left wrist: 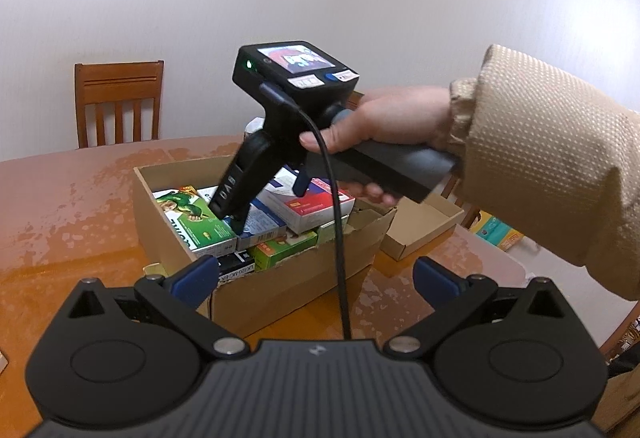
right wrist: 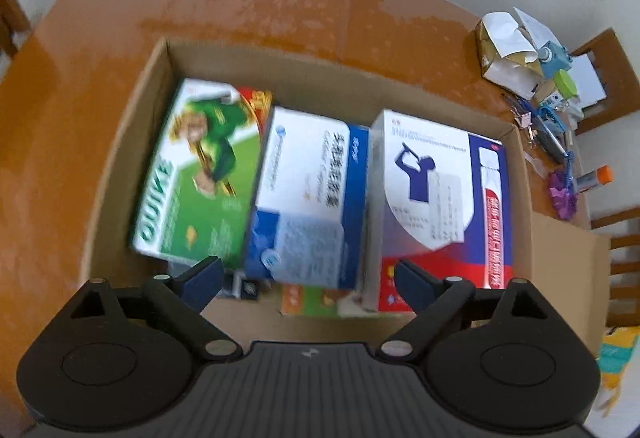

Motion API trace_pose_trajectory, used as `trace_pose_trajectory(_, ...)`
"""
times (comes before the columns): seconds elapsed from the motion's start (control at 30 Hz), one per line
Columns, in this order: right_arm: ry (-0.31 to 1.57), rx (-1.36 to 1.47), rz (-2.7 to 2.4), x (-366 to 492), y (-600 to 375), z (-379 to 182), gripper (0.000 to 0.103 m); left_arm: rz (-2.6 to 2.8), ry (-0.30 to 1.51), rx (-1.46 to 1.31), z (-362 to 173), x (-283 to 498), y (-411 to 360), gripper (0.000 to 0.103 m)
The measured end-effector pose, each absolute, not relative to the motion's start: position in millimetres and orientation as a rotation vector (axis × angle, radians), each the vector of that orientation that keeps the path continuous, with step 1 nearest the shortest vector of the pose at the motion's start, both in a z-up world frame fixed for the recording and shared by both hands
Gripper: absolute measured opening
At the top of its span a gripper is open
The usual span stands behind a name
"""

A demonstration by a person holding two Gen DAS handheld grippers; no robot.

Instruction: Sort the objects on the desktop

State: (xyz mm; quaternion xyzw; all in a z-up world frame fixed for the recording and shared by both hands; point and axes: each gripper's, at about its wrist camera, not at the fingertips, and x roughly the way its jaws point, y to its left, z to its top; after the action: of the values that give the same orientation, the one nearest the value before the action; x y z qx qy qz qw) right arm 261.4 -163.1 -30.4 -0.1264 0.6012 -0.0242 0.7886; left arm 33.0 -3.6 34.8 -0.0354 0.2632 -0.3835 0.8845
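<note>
Three cartons fill the box; clutter lies well apart.

The things are being carried by a rounded wooden table whose orange-brown top is being shown as worn and blotchy. An open cardboard box is being supported directly on the table, near its middle. A shallow cardboard tray is being supported just beside that box on its right. Toward the far right edge, a cluster of small items is being carried: a torn paper carton, a green-capped container, pens and clips, a purple item and an orange-capped tube.
</note>
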Motion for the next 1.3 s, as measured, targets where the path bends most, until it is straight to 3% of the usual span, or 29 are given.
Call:
trace_pose_trajectory(0.6, 1.287, -0.325, -0.054, 259.1, -177.9, -44.9, 0.096, -0.754, 0.565, -0.04, 39.7, 29.2, -12.5, 0.103)
trace_pose_trajectory(1.3, 1.118, -0.134, 0.121, 245.0, -239.8, -9.3, 0.097, -0.388, 0.655, -0.052, 45.4, 20.0, -7.6, 0.103)
